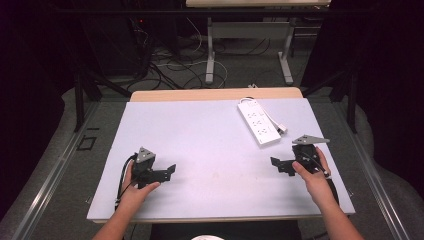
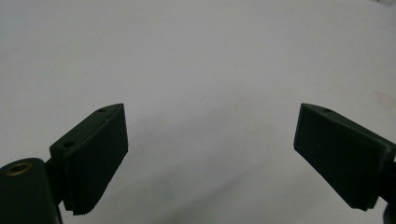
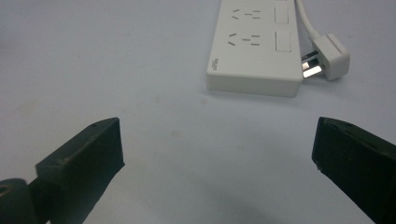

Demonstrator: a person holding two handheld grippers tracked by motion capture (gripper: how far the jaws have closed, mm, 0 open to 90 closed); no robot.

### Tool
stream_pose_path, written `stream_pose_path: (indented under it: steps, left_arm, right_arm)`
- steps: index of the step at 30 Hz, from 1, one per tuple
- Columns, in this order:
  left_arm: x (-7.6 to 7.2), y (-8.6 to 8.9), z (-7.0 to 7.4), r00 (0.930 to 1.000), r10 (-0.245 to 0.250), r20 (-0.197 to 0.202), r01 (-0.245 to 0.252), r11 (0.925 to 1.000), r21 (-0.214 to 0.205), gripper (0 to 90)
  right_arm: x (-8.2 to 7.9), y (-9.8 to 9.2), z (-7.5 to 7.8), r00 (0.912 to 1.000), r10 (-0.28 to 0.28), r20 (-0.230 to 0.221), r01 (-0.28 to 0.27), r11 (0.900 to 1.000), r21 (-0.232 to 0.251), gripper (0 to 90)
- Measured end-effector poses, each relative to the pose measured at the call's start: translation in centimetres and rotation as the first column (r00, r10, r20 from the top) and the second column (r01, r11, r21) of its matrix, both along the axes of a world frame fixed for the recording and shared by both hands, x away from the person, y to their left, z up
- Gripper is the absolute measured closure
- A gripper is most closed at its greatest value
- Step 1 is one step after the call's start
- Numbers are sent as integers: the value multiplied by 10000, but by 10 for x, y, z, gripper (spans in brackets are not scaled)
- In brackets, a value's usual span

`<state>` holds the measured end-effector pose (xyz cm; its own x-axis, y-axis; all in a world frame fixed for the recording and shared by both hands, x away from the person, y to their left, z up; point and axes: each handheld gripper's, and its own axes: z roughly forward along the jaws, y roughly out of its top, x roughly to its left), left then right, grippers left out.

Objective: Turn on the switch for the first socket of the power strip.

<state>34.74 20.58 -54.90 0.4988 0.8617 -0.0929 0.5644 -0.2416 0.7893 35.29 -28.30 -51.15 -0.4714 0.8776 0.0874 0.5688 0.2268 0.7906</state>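
We see a white power strip lying flat on the far right part of the table, its long axis running diagonally, sockets facing up. Its cord runs along the right side and the plug lies just beside the near end of the strip; in the right gripper view the plug almost touches the strip, prongs pointing at its end face.

Right gripper sits low over the table near the right edge, near the strip but not touching; its jaws stand wide apart and empty. Left gripper is well apart from the strip, on the near left, over bare table, jaws also spread wide with nothing between them.

Handling, as we judge it: the strip is a rigid plastic bar, light, smooth and likely a bit slippery on flat faces, not fragile. Best hold is across the narrow width, jaws on the two long side walls, near the middle so it doesn't swing. The cord is stiff-ish and springy and will drag or tug the strip. The plug is small and hard; take it across the body's flat sides, behind the prongs, not by the cord.
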Motion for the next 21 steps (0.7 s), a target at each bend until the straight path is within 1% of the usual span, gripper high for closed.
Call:
stream_pose_path:
  steps: [2,4,5,6,9,10,11,13,17,19,21]
  left_arm:
    - [0,1,0,10000,-60,-14,60,9999,86,100]
    - [0,1,1,10000,-74,3,74,9999,93,100]
    - [0,0,0,10000,-34,-25,34,10000,10,100]
    - [0,0,0,10000,-35,-17,35,10000,18,100]
    - [0,0,0,10000,-24,-13,24,10000,-1,100]
    - [0,0,1,10000,-38,-23,38,10000,-22,100]
    - [0,0,0,10000,18,-5,-18,10000,-83,101]
    - [0,1,1,10000,-13,22,13,10000,-21,101]
    - [0,1,1,10000,-20,66,20,10000,-4,101]
    - [-1,1,2,10000,-55,-44,55,10000,3,101]
    - [-1,1,2,9999,-69,-74,69,10000,22,101]
  right_arm:
    - [-2,-2,-3,10000,-63,3,63,10000,-30,17]
    - [-4,-4,-6,9999,-92,-51,92,10000,37,18]
    - [-5,-6,-8,10000,-91,-19,91,9999,-55,19]
    - [-6,-6,-9,9998,-198,-55,199,9998,22,19]
    - [-7,-8,-13,9996,-268,43,268,9996,-107,19]
    - [-8,-9,-14,9994,-351,6,351,9993,-133,19]
    - [-8,-10,-16,9995,-313,-5,313,9994,-117,19]
    - [-8,-11,-20,9998,-213,-47,212,9997,-154,19]
    - [-5,-16,-29,9993,-355,-126,354,9994,-24,20]
    - [-5,-17,-34,9987,-445,-242,447,9990,76,24]
    - [-5,-18,-38,9974,-617,-370,623,9979,155,29]
